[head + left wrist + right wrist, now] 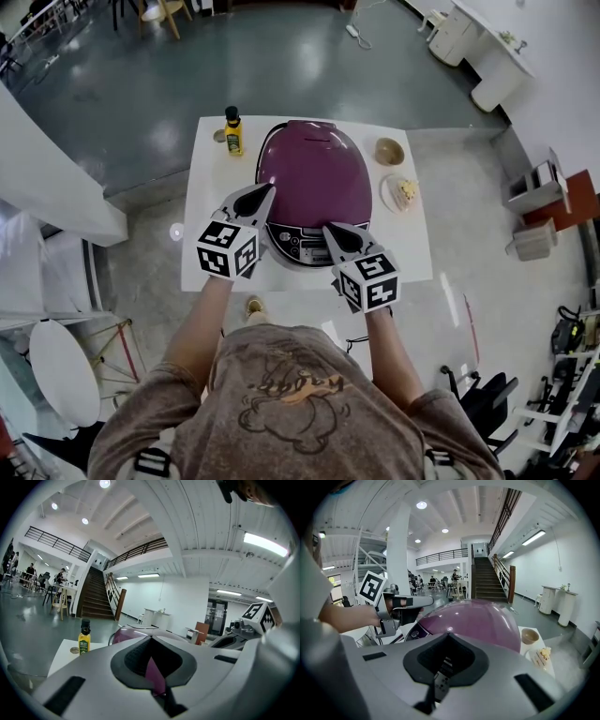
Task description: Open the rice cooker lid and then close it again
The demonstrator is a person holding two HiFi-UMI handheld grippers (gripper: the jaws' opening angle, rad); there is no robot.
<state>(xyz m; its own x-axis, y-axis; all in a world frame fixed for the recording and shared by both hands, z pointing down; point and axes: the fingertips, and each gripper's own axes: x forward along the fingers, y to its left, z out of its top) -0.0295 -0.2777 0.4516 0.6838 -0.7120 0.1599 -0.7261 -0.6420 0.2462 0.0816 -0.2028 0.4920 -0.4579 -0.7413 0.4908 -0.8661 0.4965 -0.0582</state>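
A purple rice cooker with its lid down stands in the middle of a white table. My left gripper is shut, its tip at the cooker's left flank by the lid edge; whether it touches is unclear. In the left gripper view the purple dome rises just past the closed left gripper. My right gripper hovers over the cooker's front control panel with jaws together and nothing held. The right gripper view shows the lid ahead of the right gripper and the left gripper at left.
A yellow oil bottle stands at the table's back left. A small bowl and a plate with food sit to the cooker's right. White cabinets are far back, and a person's arms reach in from below.
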